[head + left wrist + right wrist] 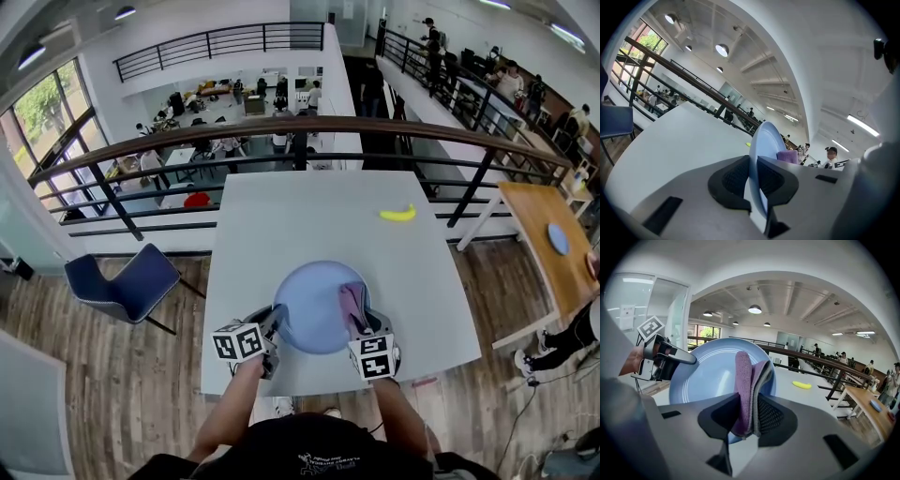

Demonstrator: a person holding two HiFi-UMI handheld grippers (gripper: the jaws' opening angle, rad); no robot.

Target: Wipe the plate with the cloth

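Left gripper pinches the left rim of the round pale-blue plate over the near end of the white rectangular table, and right gripper is clamped on the folded purple-and-grey cloth, which lies against the plate's face, right of centre.

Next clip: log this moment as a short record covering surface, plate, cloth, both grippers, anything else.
surface: white table
plate: blue plate, near table edge
cloth: purple cloth, folded, against the plate's face
left gripper: shut on the plate's rim
right gripper: shut on the cloth
other: yellow banana, far side of table, apart from plate
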